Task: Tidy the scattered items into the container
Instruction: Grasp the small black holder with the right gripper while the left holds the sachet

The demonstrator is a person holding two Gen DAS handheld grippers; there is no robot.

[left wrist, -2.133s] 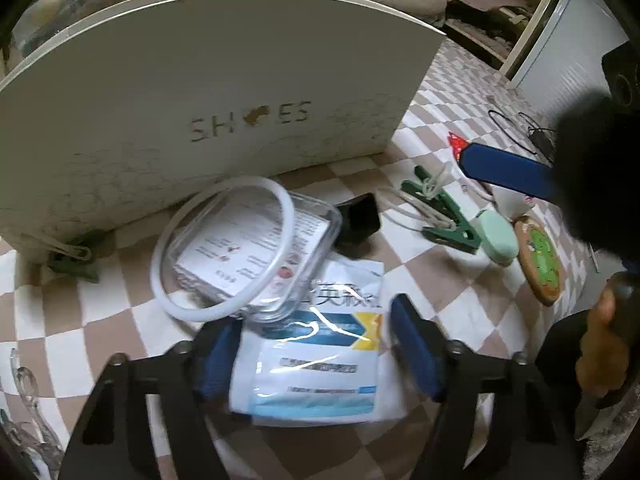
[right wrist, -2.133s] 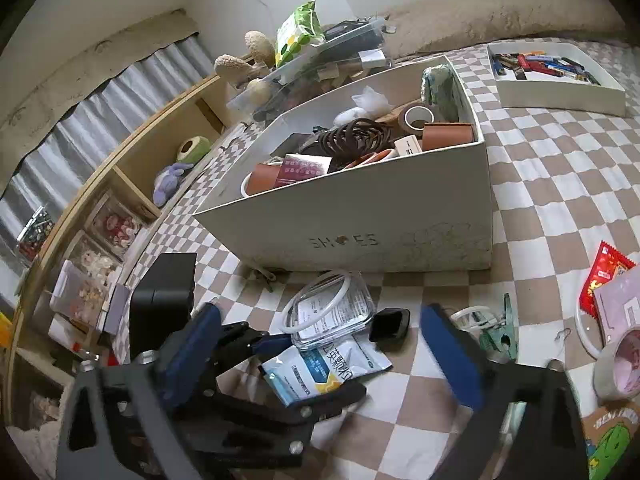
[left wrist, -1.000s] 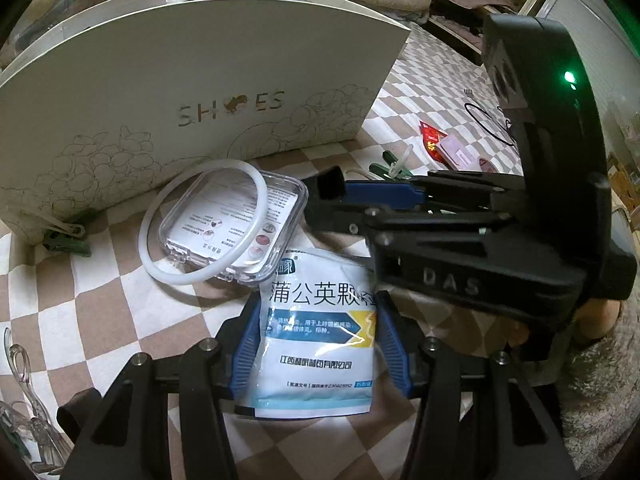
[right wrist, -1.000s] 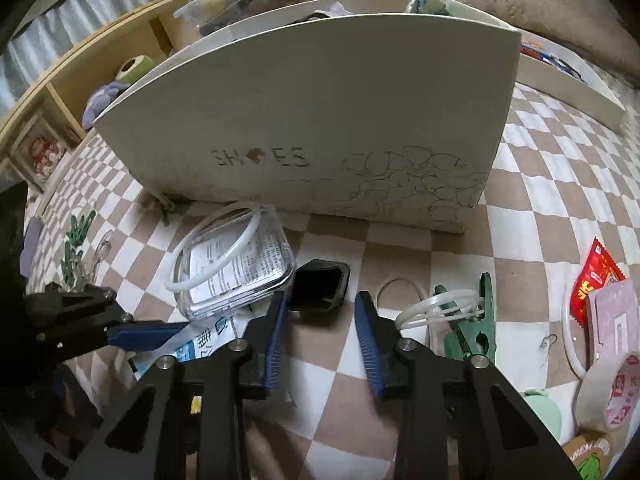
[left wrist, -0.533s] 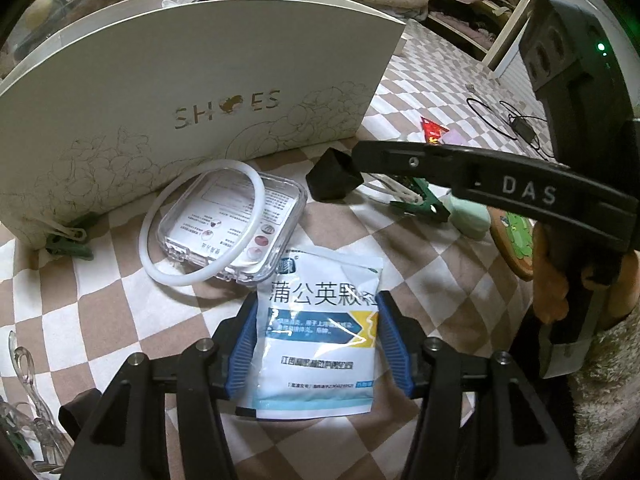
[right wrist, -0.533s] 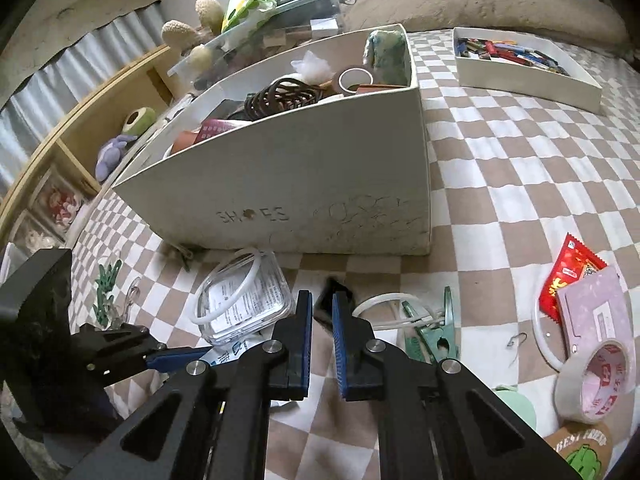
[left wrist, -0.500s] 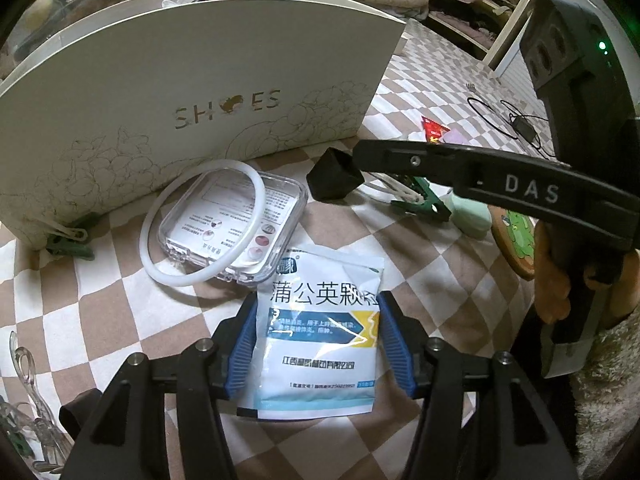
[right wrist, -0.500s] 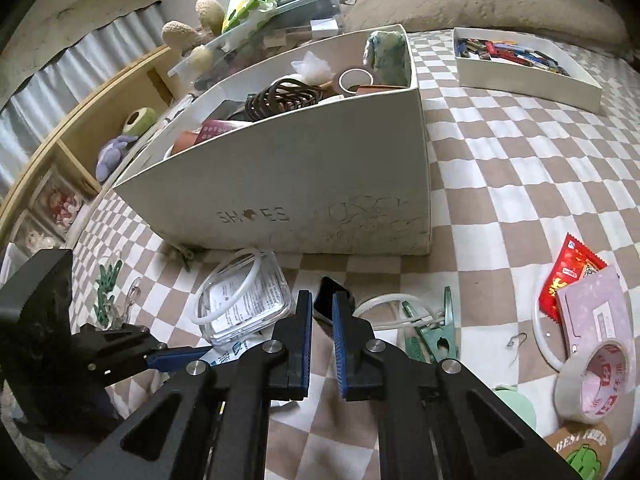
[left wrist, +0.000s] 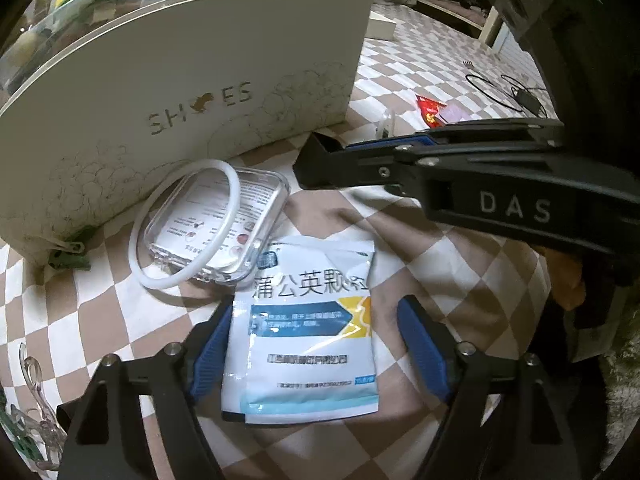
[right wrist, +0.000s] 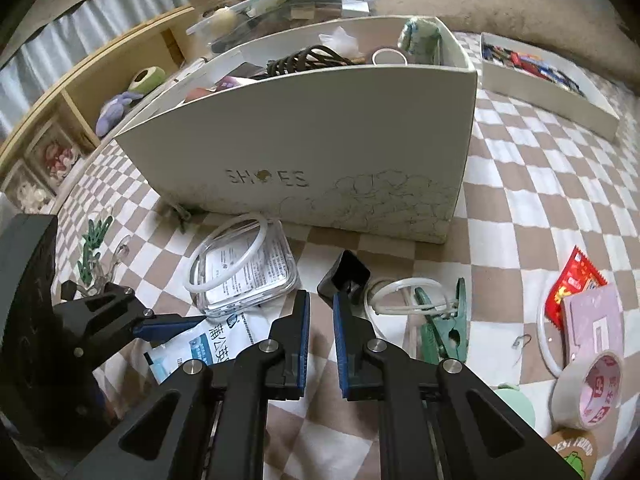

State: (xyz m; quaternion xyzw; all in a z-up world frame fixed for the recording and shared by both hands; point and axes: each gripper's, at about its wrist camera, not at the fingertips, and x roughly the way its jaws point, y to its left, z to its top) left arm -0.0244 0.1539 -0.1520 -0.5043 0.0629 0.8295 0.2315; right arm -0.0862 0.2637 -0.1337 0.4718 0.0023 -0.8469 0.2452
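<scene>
Surface: I am working over a brown-and-white checkered cloth (right wrist: 532, 208) that covers everything in view; it lies soft and slightly rumpled.
Container: the white box (right wrist: 320, 136) lettered "SHOES" stands on the cloth just beyond my tools, already crowded with a coiled dark cord, a tape roll and other bits.
Left gripper (left wrist: 316, 340): its jaws have just been opening; they stand wide, with the white-and-blue sachet (left wrist: 308, 320) lying flat on the cloth between them. The left pad looks to be at the sachet's edge, the right pad clear of it.
Right gripper (right wrist: 321, 320): closed down on a small black box-shaped piece (right wrist: 344, 276) pinched at its tips, seen in the left view held above the cloth in front of the container.
Nearby items: a clear plastic case (left wrist: 224, 224) with a white ring (left wrist: 184, 224) across it lies just beside the sachet; a green clothespin (right wrist: 444, 328) with a white loop sits to the right.
Further right: a red packet (right wrist: 576, 284), a pink card and a tape roll (right wrist: 588, 392).
Room: a wooden shelf (right wrist: 80, 92) with soft toys runs along the left under a grey curtain; a shallow white tray (right wrist: 552, 80) of small items sits behind the box.
</scene>
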